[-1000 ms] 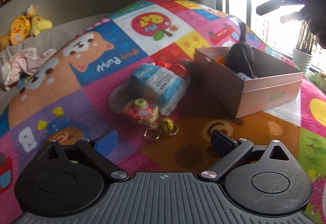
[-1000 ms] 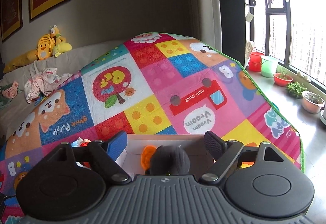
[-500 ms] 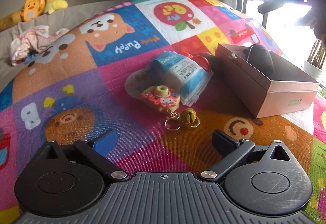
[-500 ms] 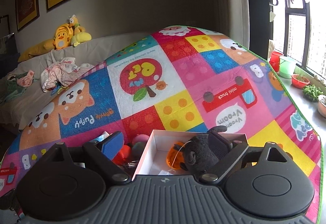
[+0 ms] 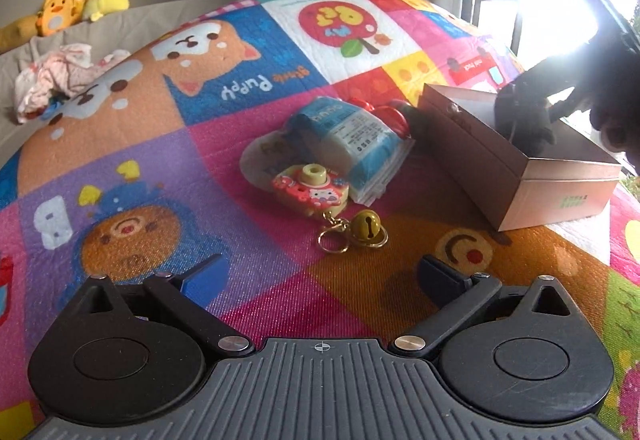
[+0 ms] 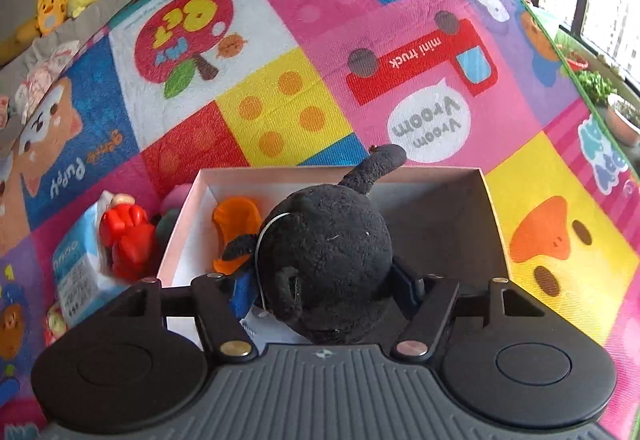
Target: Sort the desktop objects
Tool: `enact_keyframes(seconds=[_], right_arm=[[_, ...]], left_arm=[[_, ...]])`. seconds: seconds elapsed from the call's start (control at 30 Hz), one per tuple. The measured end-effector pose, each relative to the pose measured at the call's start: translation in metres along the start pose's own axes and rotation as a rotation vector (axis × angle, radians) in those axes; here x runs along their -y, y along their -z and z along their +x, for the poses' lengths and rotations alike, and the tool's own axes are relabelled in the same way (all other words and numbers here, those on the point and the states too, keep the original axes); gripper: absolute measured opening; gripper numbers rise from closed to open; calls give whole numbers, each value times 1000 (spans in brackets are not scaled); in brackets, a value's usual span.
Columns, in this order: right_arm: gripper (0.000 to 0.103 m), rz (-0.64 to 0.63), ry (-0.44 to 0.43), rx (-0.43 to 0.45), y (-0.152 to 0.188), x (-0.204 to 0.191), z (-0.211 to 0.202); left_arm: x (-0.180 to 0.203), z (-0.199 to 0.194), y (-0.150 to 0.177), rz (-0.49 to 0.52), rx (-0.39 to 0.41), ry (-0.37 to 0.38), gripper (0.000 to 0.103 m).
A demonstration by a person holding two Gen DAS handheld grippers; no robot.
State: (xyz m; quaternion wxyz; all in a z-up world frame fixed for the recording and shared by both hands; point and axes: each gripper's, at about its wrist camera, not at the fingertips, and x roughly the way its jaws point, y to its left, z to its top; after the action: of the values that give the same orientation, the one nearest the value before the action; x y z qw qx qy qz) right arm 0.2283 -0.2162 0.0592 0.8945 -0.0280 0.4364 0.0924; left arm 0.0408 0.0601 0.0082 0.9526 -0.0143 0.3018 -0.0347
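My right gripper (image 6: 324, 288) is shut on a black plush toy (image 6: 324, 256) and holds it over the open pink box (image 6: 490, 200), which has an orange object (image 6: 236, 220) inside. The box (image 5: 520, 176) and the plush (image 5: 520, 120) also show at the right of the left wrist view. My left gripper (image 5: 320, 276) is open and empty, low over the mat, just short of a camera-shaped keychain (image 5: 310, 192) with a yellow bell (image 5: 366, 228). Behind it lies a blue tissue pack (image 5: 352, 140). A red toy (image 6: 128, 240) sits left of the box.
A colourful patchwork play mat (image 5: 160, 160) covers the surface. Yellow plush toys (image 5: 72, 8) and crumpled cloth (image 5: 60, 76) lie on the sofa at the far left. Potted plants (image 6: 616, 108) stand by the window at the right.
My right gripper has dropped down toward the box and shut on the black plush. My left gripper has moved closer to the keychain and stayed open.
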Motion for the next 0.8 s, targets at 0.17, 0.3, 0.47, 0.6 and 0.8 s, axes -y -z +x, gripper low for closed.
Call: enact_keyframes(seconds=[0.17,0.3,0.47,0.6,0.8], right_arm=[[84,-94,-8,-36,14,9,-40],[90,-38,-16,50,13,17,-69],[90,-119,-24,201,21,-20,-90],[80,-277,-54,298,24,-85,-83],[79,-171,-145,149,-39,-142,-10]], left_arm=[[0,1,0,0,-12,-2,103],[4,1,1,22,-10,-12,103],[6,1,1,29,-6,-25,103],[4,0,1,13,1,-44,103],[2,-4,2,5,19,-37,103]])
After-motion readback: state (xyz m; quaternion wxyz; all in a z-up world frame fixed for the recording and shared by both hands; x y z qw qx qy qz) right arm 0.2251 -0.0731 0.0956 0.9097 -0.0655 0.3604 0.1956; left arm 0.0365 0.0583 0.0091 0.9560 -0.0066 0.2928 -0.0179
